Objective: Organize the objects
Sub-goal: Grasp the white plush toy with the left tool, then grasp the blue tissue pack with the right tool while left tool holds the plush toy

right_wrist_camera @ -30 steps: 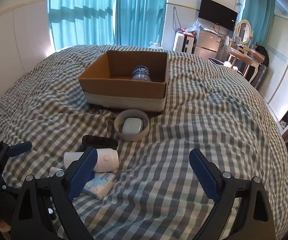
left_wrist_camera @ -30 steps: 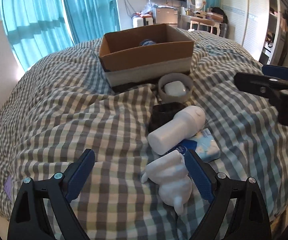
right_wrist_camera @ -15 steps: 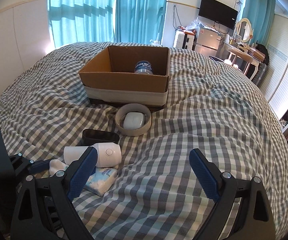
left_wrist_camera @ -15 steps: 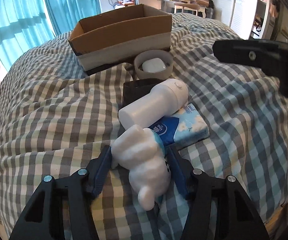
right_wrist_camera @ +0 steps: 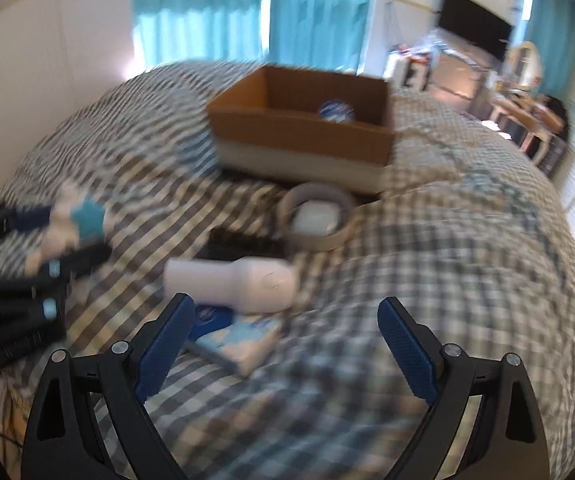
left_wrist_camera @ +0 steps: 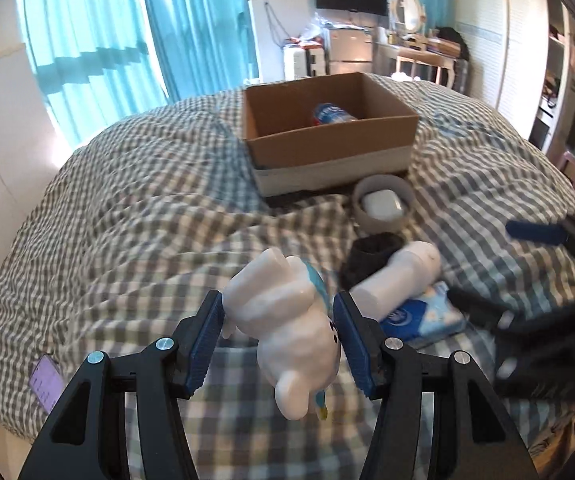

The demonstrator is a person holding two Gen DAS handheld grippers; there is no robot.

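Left wrist view, left tongs (left_wrist_camera: 277,340) clamping white figurine (left_wrist_camera: 283,320), right tongs (right_wrist_camera: 287,344) wide apart

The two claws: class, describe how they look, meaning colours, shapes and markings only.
Both the left claw and the right claw have black, angular frames with triangular cut-outs and round silver screw heads. Each finger ends in a flat, dark blue pad with a ribbed texture. No cables, sleeves or printed markings are visible.

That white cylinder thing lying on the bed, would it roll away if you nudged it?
Probably a little: the white cylinder lies on its rounded side. The soft checked duvet and the tissue pack touching it would likely stop it soon.
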